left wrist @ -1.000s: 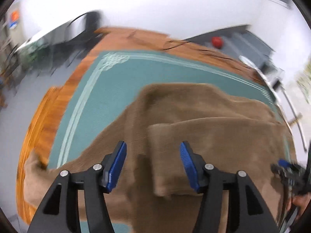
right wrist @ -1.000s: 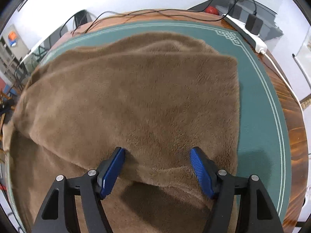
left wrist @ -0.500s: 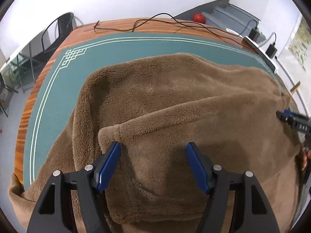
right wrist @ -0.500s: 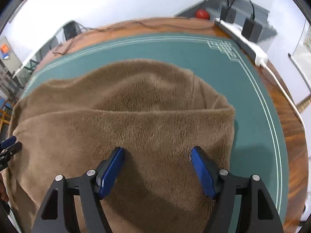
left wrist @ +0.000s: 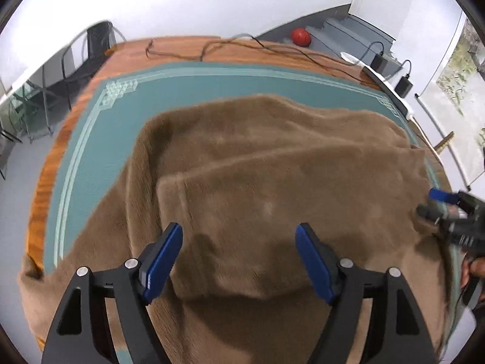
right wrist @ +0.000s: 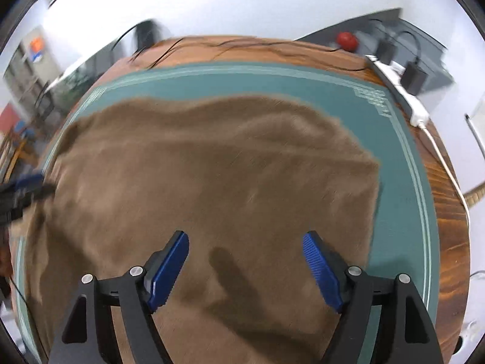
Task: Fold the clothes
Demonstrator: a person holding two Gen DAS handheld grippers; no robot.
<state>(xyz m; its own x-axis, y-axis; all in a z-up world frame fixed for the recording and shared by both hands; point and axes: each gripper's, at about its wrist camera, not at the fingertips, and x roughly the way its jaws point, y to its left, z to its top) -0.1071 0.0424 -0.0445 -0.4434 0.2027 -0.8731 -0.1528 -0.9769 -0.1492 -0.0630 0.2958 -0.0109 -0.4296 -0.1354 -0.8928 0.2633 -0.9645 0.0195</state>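
Fleece (left wrist: pixel 272 182) — brown, folded over itself — lies on the green mat (left wrist: pixel 100 139); left gripper (left wrist: pixel 239 261) and right gripper (right wrist: pixel 245 267) hang spread above its six-o'clock edge, gripping nothing.

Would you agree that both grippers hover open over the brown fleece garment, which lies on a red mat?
Not quite: the mat is teal green, as the right wrist view shows. Both the left gripper and right gripper do hover open over the brown fleece garment.

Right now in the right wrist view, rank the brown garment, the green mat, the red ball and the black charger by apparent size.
1. brown garment
2. green mat, partly covered
3. black charger
4. red ball, though farther away, so unsure against the charger.
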